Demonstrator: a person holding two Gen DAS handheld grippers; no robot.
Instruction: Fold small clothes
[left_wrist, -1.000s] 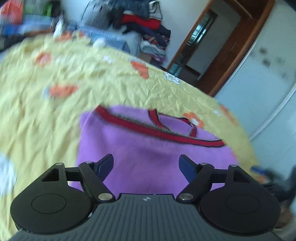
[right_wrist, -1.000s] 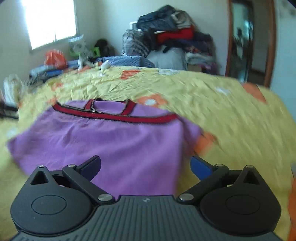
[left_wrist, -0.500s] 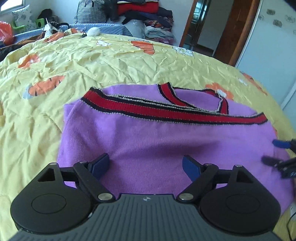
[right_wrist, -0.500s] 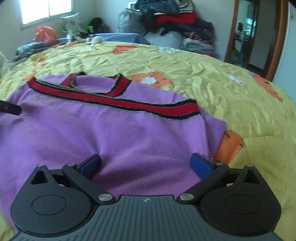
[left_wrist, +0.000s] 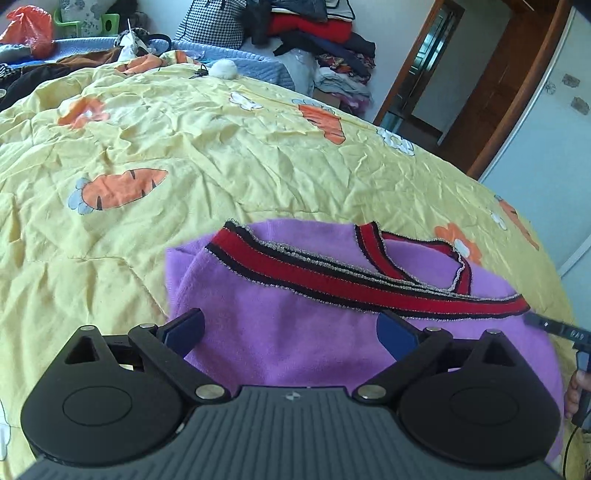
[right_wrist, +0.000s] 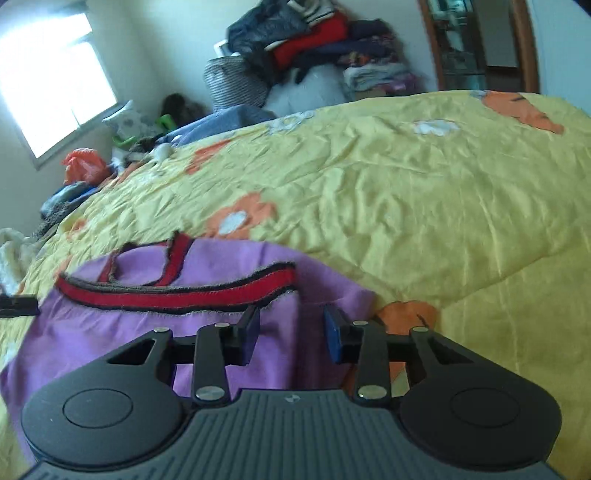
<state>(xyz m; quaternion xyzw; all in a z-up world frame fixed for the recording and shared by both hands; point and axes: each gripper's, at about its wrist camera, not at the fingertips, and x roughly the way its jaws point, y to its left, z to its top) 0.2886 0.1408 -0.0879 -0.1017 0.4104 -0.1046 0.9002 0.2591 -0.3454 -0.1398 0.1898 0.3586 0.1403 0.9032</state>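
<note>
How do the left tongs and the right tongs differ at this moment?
The left tongs stand wide and are opening; the right tongs stand much narrower and are closing. The left tongs sit at the purple sweater's left edge, the right tongs at its right edge. Both are over purple fabric, and neither visibly pinches it yet.

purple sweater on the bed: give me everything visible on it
The purple sweater looks like soft knit, with a red band edged in black and silvery trim across it and the same trim around the neckline. It lies mostly flat on the yellow carrot-print quilt, already folded over on itself, its left edge doubled. The left tool is opening above its near part. The right tool is closing over its right edge; contact can't be confirmed.
</note>
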